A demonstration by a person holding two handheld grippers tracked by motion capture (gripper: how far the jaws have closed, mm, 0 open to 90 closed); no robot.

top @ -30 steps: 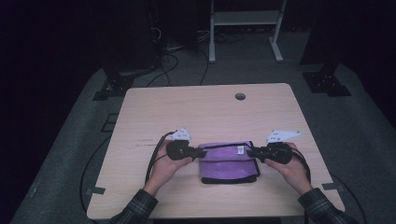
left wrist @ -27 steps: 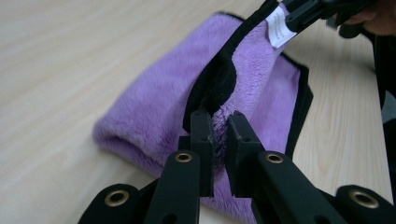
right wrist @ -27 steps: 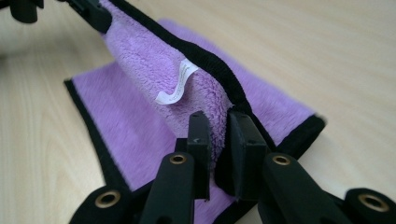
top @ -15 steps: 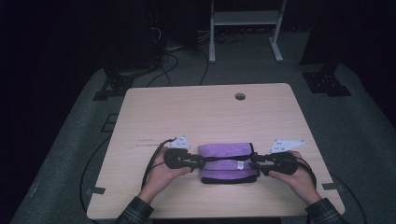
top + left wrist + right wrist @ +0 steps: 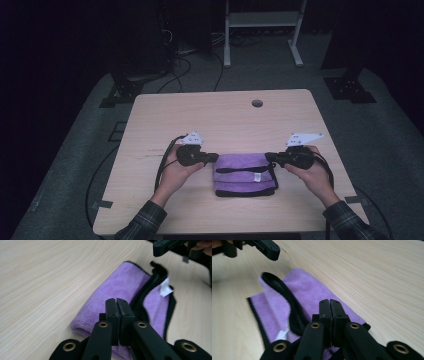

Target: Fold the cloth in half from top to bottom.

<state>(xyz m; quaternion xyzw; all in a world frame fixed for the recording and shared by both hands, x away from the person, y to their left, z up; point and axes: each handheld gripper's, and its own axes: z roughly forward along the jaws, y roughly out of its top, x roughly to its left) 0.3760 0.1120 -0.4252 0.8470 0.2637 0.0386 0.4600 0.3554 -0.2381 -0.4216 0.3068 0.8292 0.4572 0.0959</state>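
I am working a purple cloth point(image 5: 245, 172) with black edging, folded into a thick stack and lying on the surface point(image 5: 220, 120) toward the near edge, at about six o'clock from the small round hole point(image 5: 257, 103) in the wood. I am keeping one tool at each short end of it. The left hand-held gripper point(image 5: 214, 157) is sitting at the cloth's nine o'clock end and the right hand-held gripper point(image 5: 269, 157) at its three o'clock end, so that both corners of the upper layer can be taken evenly.

In the left gripper view the jaws have just been closing and are pressed flat together above the rolled fold point(image 5: 105, 305), with no fabric showing between them; the right gripper view is showing the same, clenched on nothing over the black hem point(image 5: 287, 305). The white tag point(image 5: 165, 288) is lying exposed where the layers are parting.

I am judging this as a fold being squared up.
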